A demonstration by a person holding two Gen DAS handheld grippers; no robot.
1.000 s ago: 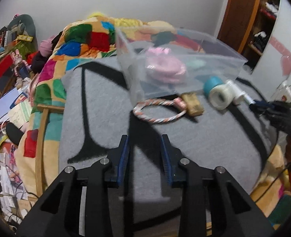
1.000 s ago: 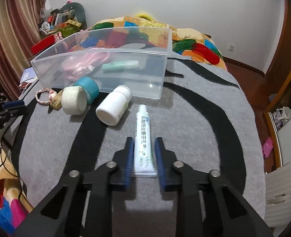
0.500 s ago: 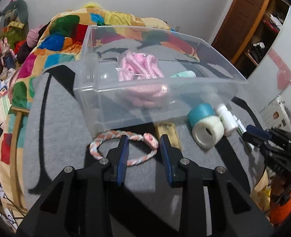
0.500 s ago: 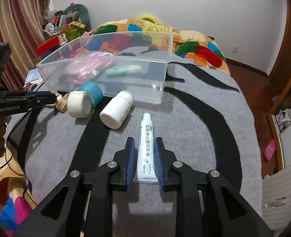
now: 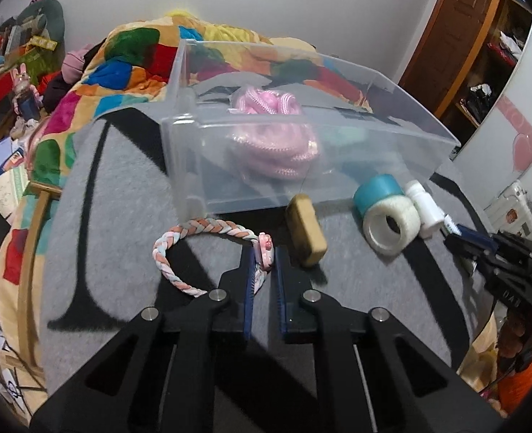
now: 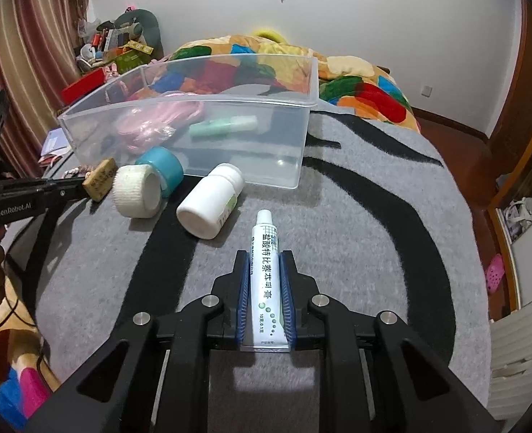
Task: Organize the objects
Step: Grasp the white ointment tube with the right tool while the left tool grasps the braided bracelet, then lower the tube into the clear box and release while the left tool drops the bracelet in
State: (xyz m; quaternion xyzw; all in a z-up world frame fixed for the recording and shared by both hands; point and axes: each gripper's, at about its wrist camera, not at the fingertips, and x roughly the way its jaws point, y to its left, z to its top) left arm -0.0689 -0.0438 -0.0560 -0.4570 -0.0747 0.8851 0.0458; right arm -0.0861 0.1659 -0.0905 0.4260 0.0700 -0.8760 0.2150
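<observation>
A clear plastic bin (image 5: 338,180) (image 6: 251,166) stands on the grey and black rug; it holds a pink rope coil (image 5: 273,144) and a green tube (image 6: 222,126). My left gripper (image 5: 264,258) has its jaws closed around the pink charm of a braided bracelet (image 5: 208,227) lying in front of the bin. A tan block (image 5: 306,229), a white tape roll (image 5: 390,222), a teal roll (image 5: 376,189) and a white bottle (image 6: 210,200) lie beside it. My right gripper (image 6: 266,263) is shut on a white ointment tube (image 6: 266,281).
A colourful quilt (image 5: 128,65) covers the bed behind the bin. Clutter fills the floor and shelf at the left (image 5: 9,83). A wooden door (image 5: 460,36) is at the back right.
My left gripper moved forward to the bracelet and closed its jaws around the pink charm. My right gripper stayed shut on the ointment tube and lifted it slightly toward the bin.
</observation>
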